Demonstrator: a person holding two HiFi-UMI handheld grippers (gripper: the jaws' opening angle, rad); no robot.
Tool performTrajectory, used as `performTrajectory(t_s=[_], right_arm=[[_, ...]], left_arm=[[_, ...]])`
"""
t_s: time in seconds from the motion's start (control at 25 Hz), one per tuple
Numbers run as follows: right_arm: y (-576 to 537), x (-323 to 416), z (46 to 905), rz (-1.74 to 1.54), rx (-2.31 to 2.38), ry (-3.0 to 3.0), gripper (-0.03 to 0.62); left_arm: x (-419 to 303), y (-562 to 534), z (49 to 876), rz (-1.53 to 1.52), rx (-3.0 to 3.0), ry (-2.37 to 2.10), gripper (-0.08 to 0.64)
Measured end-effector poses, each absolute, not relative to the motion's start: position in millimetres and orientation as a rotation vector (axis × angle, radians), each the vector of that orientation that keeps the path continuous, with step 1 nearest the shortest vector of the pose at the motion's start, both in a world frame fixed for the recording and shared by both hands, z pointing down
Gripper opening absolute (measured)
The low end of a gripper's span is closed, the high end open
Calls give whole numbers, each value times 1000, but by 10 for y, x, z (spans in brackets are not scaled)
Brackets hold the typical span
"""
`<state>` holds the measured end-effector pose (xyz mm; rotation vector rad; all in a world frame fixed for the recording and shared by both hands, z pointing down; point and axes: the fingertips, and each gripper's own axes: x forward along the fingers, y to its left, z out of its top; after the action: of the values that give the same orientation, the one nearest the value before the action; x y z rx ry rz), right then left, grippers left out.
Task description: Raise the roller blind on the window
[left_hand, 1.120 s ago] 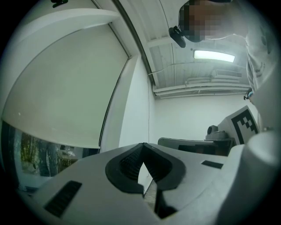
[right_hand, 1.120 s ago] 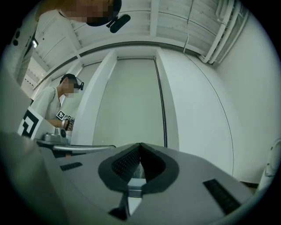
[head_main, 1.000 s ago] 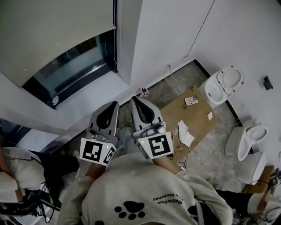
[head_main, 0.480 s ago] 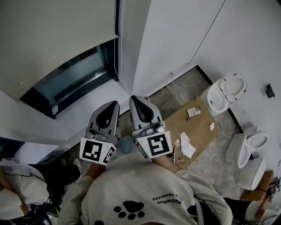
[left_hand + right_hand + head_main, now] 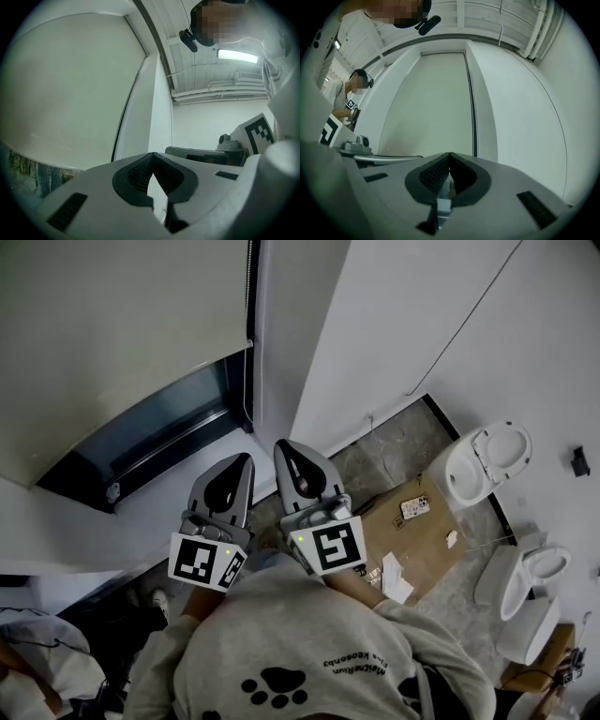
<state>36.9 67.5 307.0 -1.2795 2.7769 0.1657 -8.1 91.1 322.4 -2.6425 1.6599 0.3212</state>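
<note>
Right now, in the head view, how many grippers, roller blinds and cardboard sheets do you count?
grippers: 2 (left gripper, right gripper)
roller blind: 1
cardboard sheet: 1
total: 4

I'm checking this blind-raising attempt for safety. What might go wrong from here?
1. The pull chain is thin and hangs at the roller blind's edge. The left gripper and right gripper both have their jaws shut, so a hurried grab may miss or slip.
2. Cardboard lies on the floor nearby, a possible trip hazard.
</note>
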Motion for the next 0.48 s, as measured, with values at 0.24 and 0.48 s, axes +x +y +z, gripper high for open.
performTrajectory(t_s=[0.24, 0.48], right_arm=[[203, 330, 3158, 146, -1263, 2811, 9], [-85, 272, 3186, 159, -1227, 2797, 9]], left_arm=[[-103, 480, 3272, 283, -2623, 1684, 8], [-125, 181, 3307, 262, -2608, 1680, 8]])
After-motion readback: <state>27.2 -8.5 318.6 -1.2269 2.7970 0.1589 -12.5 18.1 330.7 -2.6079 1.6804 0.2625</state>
